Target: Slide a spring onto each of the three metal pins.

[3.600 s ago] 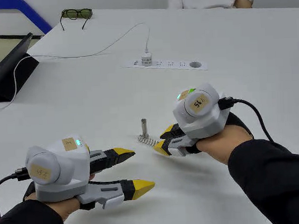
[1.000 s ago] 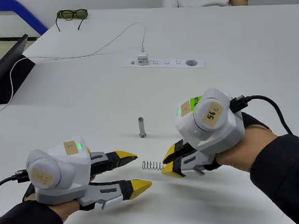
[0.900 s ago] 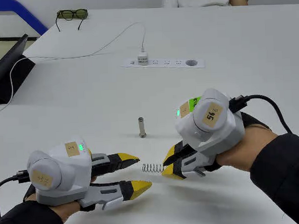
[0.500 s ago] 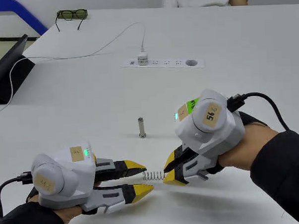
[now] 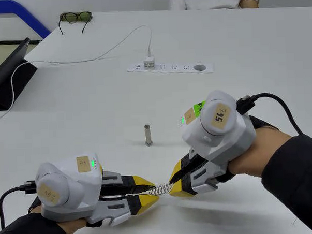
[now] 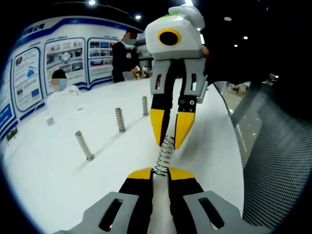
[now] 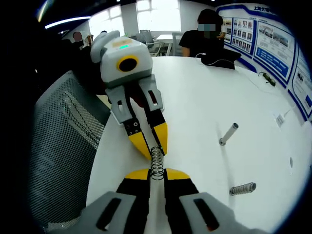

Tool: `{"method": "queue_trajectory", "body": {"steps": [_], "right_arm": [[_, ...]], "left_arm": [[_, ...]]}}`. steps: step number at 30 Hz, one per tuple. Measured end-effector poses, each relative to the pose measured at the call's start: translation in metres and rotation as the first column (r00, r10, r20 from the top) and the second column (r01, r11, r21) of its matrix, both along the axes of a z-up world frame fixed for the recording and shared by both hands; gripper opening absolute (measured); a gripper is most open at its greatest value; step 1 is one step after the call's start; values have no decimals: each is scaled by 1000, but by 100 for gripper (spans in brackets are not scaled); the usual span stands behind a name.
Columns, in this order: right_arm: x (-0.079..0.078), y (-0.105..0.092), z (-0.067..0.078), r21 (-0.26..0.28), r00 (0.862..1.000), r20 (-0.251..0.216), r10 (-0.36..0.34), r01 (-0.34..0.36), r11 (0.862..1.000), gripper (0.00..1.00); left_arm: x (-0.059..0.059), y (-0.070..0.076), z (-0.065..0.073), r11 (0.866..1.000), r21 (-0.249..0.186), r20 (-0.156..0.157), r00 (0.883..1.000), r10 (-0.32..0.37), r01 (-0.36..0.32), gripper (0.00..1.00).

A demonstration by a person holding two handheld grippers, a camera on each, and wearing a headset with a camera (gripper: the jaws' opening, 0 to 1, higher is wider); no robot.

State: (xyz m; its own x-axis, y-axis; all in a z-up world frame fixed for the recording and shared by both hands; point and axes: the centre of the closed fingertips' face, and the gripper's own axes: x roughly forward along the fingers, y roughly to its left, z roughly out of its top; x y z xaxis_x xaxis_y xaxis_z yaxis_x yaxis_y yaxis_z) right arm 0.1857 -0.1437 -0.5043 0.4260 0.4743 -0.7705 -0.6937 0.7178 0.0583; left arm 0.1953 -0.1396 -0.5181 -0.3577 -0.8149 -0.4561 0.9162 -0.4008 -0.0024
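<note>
**Left gripper** (image 5: 148, 191): jaws clenched on one end of the spring (image 5: 161, 189), just above the table (image 5: 83, 110). The spring runs level between the two grippers, its coils bridging the short gap between their yellow tips.

**Right gripper** (image 5: 174, 182): jaws pinched on the spring's other end, angled down toward the left gripper. With both ends held, the spring is probably being passed across or re-gripped. That would free one end so its bore can be set over a pin.

**Pins**: in the left gripper view, left to right, stand the bare pin (image 6: 83, 145), the second pin (image 6: 119, 119) and the third pin (image 6: 145, 106). The last two each wear a coil, so by this reckoning one pin is left to fit. The bare pin stands upright, beyond the spring and well apart from it, to the left of the right gripper in that view.
</note>
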Motion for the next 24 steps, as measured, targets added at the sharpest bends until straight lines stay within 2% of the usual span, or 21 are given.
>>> {"method": "queue_trajectory", "body": {"steps": [6,16,24], "right_arm": [[3,3,6,20,1000,14,-6,6,1000,12],[13,10,23,78,998,53,-30,26,997,12],[20,16,27,90,998,64,-27,21,996,11]], "left_arm": [[0,0,0,1000,1,8,1000,0,0,11],[0,-1,3,1000,-28,19,1000,-5,6,11],[-4,-3,3,999,-33,4,1000,-13,13,11]]}}
